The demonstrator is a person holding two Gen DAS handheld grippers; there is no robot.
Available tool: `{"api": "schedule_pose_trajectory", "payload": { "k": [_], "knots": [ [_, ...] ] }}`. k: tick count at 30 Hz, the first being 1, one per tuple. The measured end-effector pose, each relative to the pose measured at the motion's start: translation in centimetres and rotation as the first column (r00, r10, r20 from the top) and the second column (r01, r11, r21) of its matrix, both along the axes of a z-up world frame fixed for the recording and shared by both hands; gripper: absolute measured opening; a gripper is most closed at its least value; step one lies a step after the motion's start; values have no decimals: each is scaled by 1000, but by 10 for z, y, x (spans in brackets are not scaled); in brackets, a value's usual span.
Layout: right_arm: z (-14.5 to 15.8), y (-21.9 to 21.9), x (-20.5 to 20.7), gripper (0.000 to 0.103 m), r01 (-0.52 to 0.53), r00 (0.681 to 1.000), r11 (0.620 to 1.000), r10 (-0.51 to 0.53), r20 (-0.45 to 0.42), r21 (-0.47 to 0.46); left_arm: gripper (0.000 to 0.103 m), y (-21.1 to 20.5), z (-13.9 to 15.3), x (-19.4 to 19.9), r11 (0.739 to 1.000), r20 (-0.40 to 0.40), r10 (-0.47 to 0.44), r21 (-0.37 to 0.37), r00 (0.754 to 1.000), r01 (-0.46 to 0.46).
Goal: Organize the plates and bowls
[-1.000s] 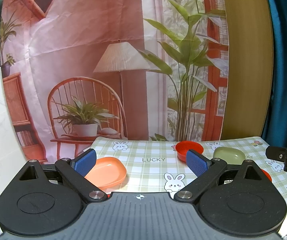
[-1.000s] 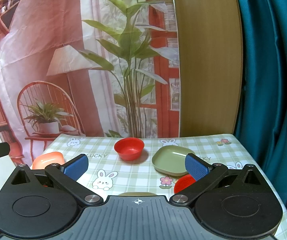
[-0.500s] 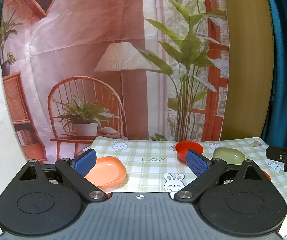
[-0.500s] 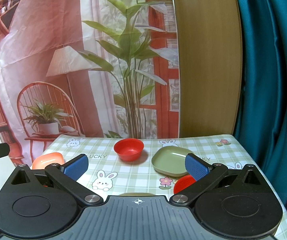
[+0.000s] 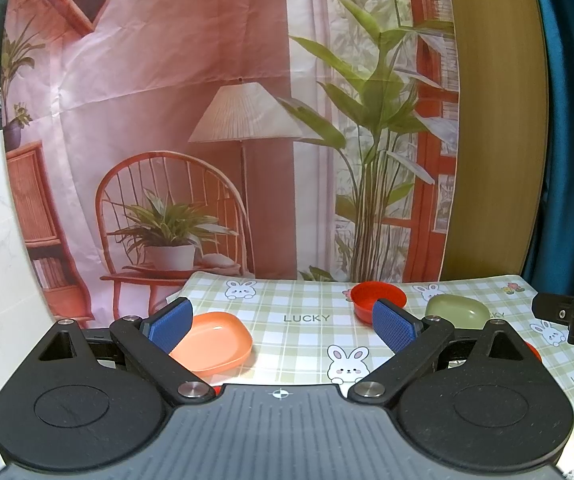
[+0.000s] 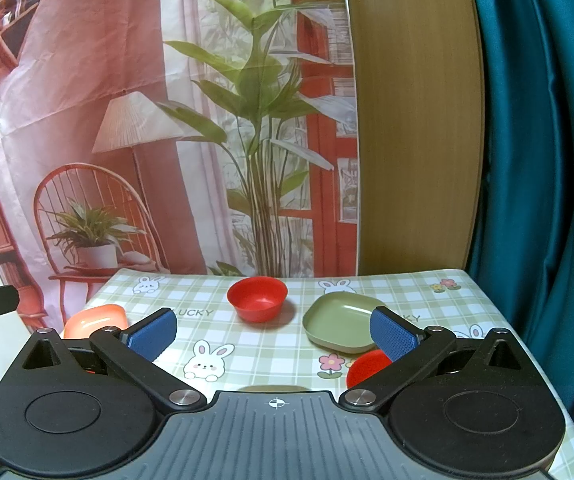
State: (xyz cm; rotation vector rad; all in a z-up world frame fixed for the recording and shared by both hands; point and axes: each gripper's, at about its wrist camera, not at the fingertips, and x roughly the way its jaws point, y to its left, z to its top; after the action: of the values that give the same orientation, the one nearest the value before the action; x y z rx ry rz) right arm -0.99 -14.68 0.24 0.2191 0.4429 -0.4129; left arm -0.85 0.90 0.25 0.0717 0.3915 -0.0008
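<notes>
An orange plate lies on the checked tablecloth at the left, just past my left gripper's left finger. A red bowl stands at the back middle. A green plate lies to its right. A second red dish sits partly hidden behind my right gripper's right finger. My left gripper is open and empty above the table's near edge. My right gripper is open and empty, and part of it shows in the left wrist view. The orange plate also shows in the right wrist view.
A printed backdrop hangs behind the table. A wooden panel and a teal curtain stand at the right. A green rim peeks out just under my right gripper's body.
</notes>
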Motion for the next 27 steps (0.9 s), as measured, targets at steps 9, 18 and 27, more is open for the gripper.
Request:
{"api": "schedule_pose_trajectory", "payload": {
  "k": [9,18,27],
  "knots": [
    [-1,1,0,103,0,1000,1000,0,0,-1,98,-1,0,0,1000,0,1,0,1000,-1],
    [-1,1,0,103,0,1000,1000,0,1,-2,98,-1,1,1,1000,1,0,-1,1000,0],
    [1,-4,-1,103,4,1000,1000,-4,4,3,98,-1,2,5,1000,-8,10,-2,1000,-10]
  ]
}}
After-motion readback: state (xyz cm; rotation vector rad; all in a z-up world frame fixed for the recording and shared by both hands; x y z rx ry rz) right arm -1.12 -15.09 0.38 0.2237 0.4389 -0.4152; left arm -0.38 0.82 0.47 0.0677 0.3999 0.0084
